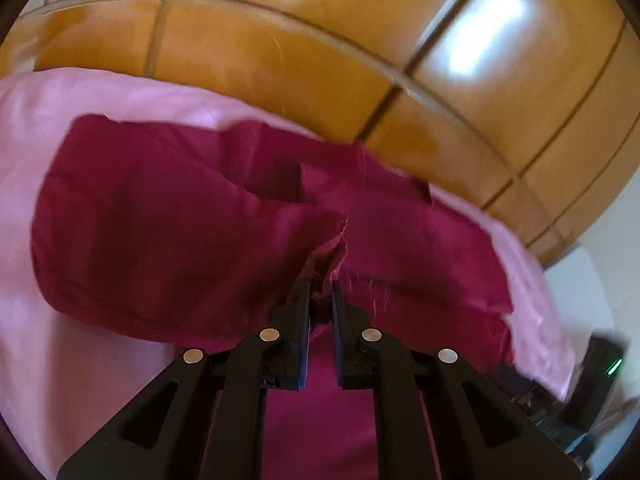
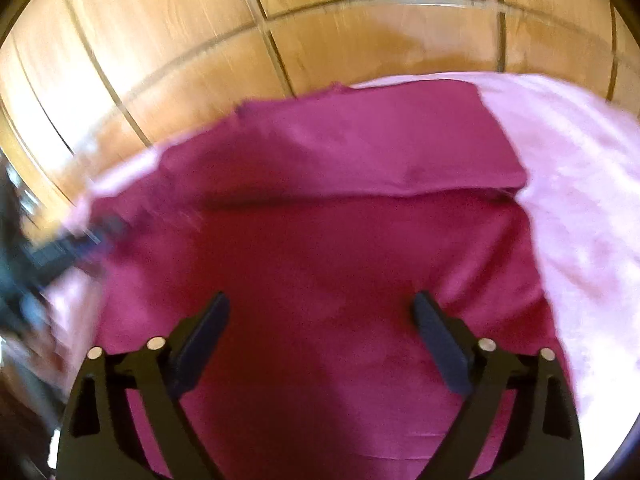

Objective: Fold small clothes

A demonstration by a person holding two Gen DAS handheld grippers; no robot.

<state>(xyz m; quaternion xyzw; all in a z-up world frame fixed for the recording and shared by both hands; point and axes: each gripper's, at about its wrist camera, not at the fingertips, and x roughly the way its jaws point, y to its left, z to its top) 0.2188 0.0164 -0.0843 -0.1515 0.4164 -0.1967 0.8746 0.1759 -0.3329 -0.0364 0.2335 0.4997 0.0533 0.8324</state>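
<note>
Magenta cloth (image 1: 168, 232), frayed-edged, is pinched in left gripper (image 1: 321, 296); right gripper (image 2: 320, 320) jaws gape.

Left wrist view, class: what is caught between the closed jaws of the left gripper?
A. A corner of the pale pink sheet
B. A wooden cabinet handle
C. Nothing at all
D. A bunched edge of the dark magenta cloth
D: the left gripper has its jaws nearly together with a pinched fold of the dark magenta cloth rising between them, above the pale pink sheet.
</note>
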